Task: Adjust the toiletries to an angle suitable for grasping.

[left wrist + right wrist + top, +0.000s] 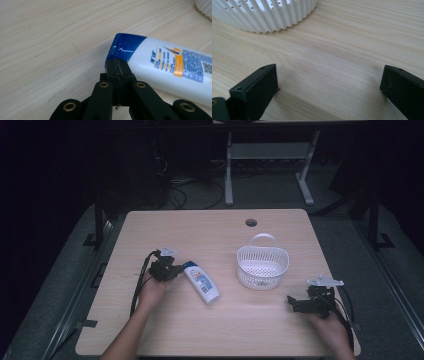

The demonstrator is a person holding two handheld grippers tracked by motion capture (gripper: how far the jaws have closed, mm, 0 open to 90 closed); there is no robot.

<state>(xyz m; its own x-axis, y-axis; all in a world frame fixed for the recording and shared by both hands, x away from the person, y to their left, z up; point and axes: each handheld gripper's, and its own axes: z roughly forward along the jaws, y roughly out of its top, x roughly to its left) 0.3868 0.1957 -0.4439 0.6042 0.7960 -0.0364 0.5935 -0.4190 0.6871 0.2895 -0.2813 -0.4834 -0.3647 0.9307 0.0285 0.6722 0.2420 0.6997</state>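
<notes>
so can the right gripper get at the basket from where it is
Probably yes: the right gripper sits with jaws open, low over the table, and bare wood lies between it and the white basket. The shampoo bottle lies off by the left gripper.
</notes>
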